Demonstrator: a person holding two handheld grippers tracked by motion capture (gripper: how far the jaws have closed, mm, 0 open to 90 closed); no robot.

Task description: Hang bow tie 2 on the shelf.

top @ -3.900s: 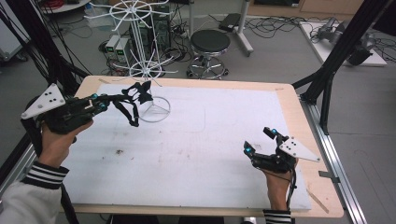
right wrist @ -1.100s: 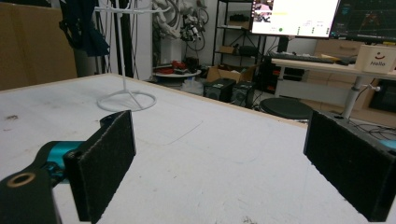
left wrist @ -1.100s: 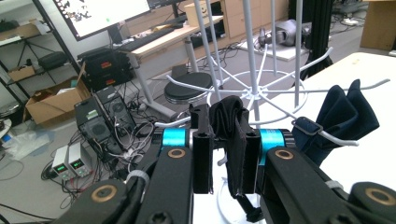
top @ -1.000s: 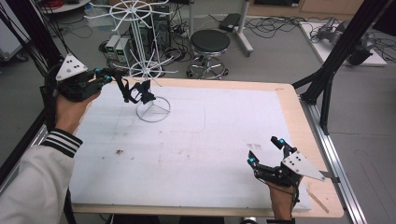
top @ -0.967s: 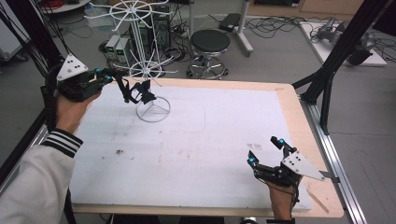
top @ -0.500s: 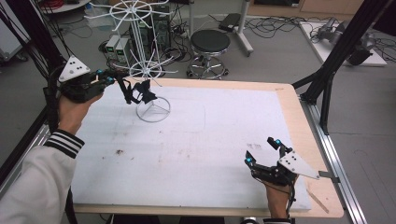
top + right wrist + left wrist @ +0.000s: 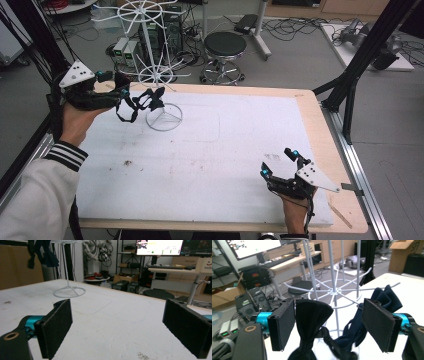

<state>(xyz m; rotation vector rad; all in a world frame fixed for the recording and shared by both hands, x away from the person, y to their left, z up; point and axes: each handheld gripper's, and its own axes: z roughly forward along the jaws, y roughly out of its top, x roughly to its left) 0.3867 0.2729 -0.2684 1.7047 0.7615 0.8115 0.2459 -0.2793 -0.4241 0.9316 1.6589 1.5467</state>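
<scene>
Resting near the front edge of the table (image 7: 310,107): right gripper (image 7: 279,162), jaws wide apart, nothing between them. Hovering at the far left corner: left gripper (image 7: 122,92), jaws spread, black bow tie (image 7: 310,315) hanging between them, touching neither pad for certain. Draping beside it: dark cloth (image 7: 384,298) on white wire rack (image 7: 162,107). Showing beyond: box (image 7: 203,265) lettered "Hello".
</scene>
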